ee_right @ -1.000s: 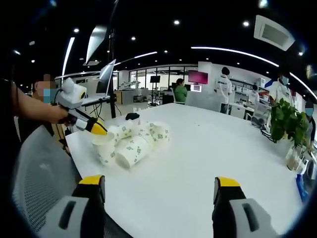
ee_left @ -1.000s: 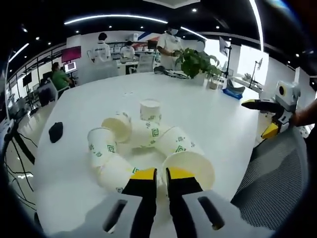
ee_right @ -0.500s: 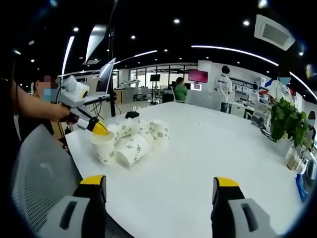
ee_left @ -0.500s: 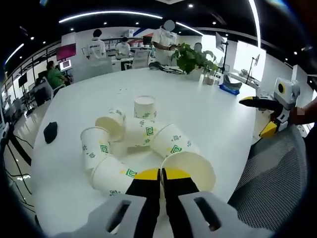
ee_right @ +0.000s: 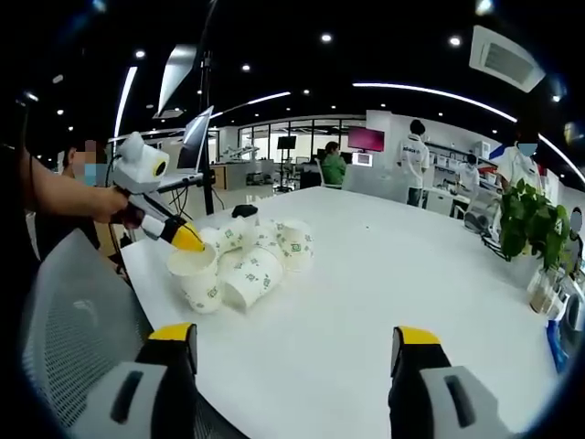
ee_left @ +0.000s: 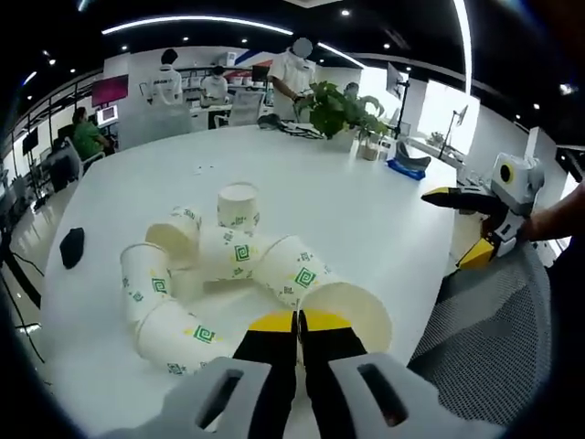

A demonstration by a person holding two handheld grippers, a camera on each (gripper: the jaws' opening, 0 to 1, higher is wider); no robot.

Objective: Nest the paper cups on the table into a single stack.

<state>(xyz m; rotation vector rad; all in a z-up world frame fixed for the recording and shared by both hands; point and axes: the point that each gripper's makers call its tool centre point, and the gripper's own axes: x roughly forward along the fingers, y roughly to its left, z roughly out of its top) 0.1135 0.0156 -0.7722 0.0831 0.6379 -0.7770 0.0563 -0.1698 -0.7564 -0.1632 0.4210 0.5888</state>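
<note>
Several white paper cups with green marks lie in a heap on the white table; one cup stands upside down at the back. My left gripper is shut on the near rim of the closest cup. From the right gripper view, the left gripper holds that cup mouth up at the heap's near end. My right gripper stands open over bare table, well to the side of the cups, with nothing between its jaws. It enters the left gripper view as the right gripper.
A small black object lies on the table left of the heap. A potted plant and a blue item stand at the far edge. A grey mesh chair is at the near table edge. People stand in the background.
The left jaws have shut on the nearest cup's rim. That cup has tipped from lying on its side to mouth up. The right gripper has stayed put.
</note>
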